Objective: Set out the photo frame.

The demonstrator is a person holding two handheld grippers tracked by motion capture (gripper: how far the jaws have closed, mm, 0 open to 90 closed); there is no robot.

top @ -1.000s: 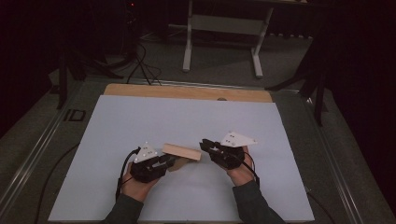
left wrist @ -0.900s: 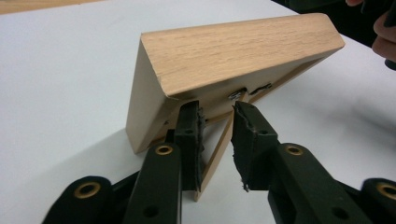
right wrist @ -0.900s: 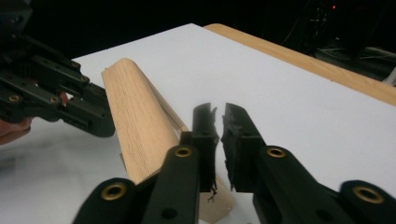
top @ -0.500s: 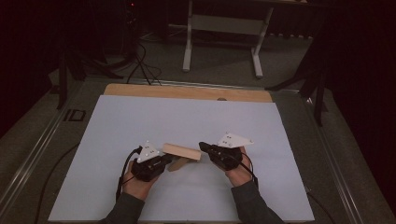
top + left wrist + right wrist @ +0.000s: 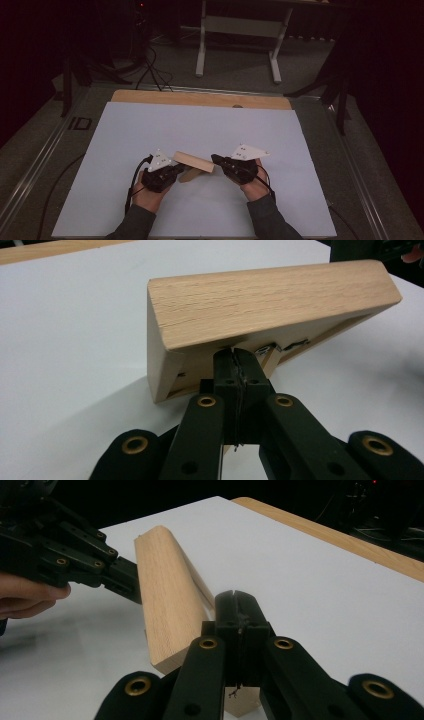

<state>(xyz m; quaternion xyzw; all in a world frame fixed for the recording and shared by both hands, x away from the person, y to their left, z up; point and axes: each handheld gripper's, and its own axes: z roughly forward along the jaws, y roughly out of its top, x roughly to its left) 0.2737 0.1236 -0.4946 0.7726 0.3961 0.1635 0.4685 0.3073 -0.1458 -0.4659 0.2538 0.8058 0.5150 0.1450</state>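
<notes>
A pale wooden block (image 5: 195,161) with a hollow underside hangs tilted just above the white sheet (image 5: 200,125), between my two grippers. My left gripper (image 5: 181,169) has just been closing. Its jaws (image 5: 234,356) now meet on the thin rim under the block (image 5: 270,300), next to a small metal fitting. My right gripper (image 5: 215,160) holds the block's other end. In the right gripper view its jaws (image 5: 235,602) are pressed together against the side of the block (image 5: 167,595). My left gripper (image 5: 127,582) shows at the far end there.
The white sheet covers a wooden tabletop whose bare strip (image 5: 200,98) runs along the far edge. Beyond it a white metal stand (image 5: 240,30) and cables (image 5: 150,70) sit on the dark floor. Metal rails (image 5: 45,150) flank the table.
Both hands and the block stay where they were. The grey plate on my right gripper has shifted slightly.
</notes>
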